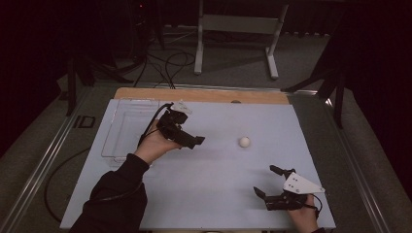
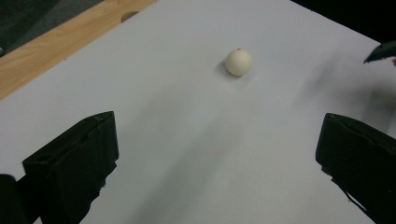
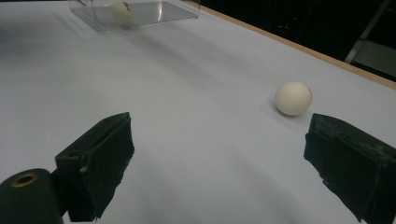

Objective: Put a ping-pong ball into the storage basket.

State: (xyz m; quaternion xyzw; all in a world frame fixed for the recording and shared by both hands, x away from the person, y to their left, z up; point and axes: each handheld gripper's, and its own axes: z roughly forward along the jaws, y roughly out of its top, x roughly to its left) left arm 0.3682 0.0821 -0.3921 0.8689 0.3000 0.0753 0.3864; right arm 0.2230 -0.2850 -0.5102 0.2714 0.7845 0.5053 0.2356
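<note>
White and round, the small plastic ball (image 1: 244, 141) sits alone on the pale bench (image 1: 204, 194), near the middle. The left claw (image 1: 197, 141) is wide open and points at it; the right claw (image 1: 268, 181) is wide open too, holding nothing. To grab well, go slow, put one jaw on each side, and squeeze softly so it cannot roll away.

Clear tray (image 3: 140, 14) — top cut off, ball inside blurred.

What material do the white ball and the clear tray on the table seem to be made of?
White ball: probably light plastic, matte and smooth, with no glare; it looks like a table-tennis ball.
Clear tray: likely glossy transparent plastic, since the table shows through its walls and its floor reflects light in the right gripper view.
</note>
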